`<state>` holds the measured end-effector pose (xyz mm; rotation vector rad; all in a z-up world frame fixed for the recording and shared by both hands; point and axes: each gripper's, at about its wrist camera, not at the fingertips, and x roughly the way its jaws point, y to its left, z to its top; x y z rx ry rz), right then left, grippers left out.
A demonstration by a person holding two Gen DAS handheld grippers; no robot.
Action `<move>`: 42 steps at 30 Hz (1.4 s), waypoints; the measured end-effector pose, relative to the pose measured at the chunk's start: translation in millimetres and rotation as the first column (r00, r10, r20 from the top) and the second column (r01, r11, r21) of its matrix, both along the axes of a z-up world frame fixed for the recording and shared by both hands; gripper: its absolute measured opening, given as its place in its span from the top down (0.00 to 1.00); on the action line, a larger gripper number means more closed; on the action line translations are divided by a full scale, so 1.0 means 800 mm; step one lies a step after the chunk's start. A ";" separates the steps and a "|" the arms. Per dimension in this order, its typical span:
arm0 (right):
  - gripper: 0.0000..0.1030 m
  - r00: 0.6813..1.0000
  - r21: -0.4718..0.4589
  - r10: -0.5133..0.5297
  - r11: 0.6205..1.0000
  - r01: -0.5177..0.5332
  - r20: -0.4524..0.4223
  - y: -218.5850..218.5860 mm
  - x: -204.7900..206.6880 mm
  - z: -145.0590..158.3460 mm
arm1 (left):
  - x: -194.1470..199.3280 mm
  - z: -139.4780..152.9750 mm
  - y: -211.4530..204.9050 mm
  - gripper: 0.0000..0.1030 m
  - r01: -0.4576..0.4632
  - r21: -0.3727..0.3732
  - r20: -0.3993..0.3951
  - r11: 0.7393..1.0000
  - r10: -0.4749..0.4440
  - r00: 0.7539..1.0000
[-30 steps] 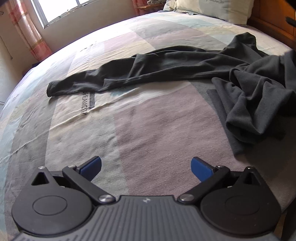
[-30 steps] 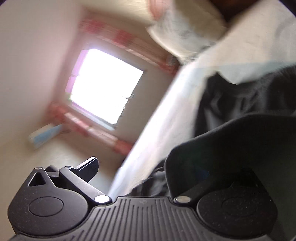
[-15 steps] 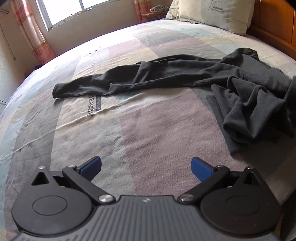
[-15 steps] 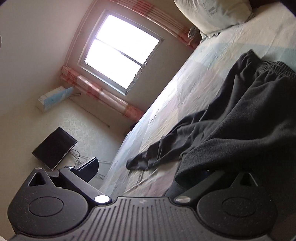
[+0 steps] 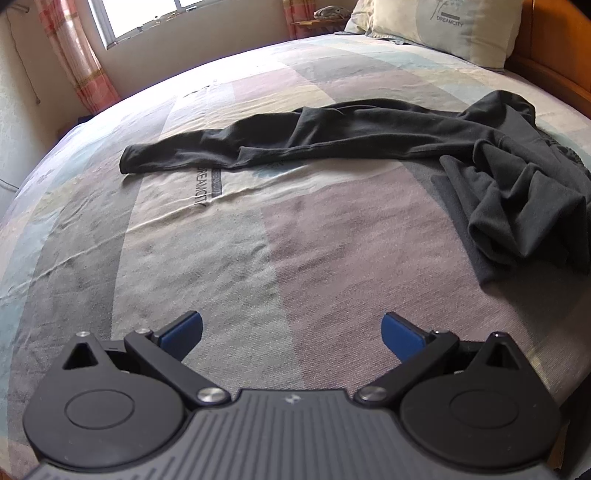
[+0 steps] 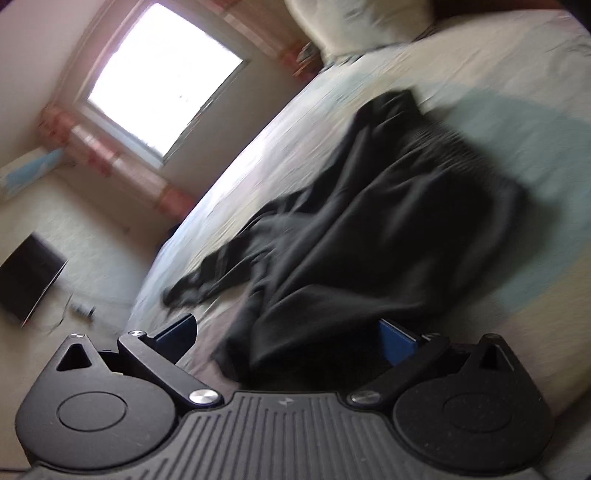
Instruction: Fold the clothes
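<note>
A pair of black trousers [image 5: 351, 136] lies rumpled on a bed [image 5: 258, 229] covered with a pastel patchwork sheet. In the left wrist view one leg stretches from about 2 o'clock across to 10 o'clock, its cuff near a printed logo on the sheet, while the waist end is bunched in a heap at 3 o'clock. A pillow [image 5: 443, 29] sits at 1 o'clock by a wooden headboard.

The left gripper [image 5: 291, 330] hovers over bare sheet, its blue-padded fingers [image 5: 183, 328] spread wide and holding nothing. The right gripper [image 6: 286, 338] is also spread wide; dark cloth lies between and beneath its fingers but does not appear pinched.

The garment looks not yet laid out. A sound approach would be to take the waistband at two corners, draw the heap flat, and align both legs before any fold.

The right wrist view is tilted and blurred, so whether the cloth touches the right fingers cannot be told. The second leg is lost inside the heap. The waistband's far edge runs out of the left view.
</note>
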<state>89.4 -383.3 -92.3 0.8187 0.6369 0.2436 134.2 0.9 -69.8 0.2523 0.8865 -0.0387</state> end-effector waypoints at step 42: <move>0.35 0.978 -0.044 -0.208 0.977 0.209 0.026 -0.086 0.079 -0.066 | 0.012 0.003 -0.050 0.01 0.080 -0.031 -0.018 0.996 -0.081 0.997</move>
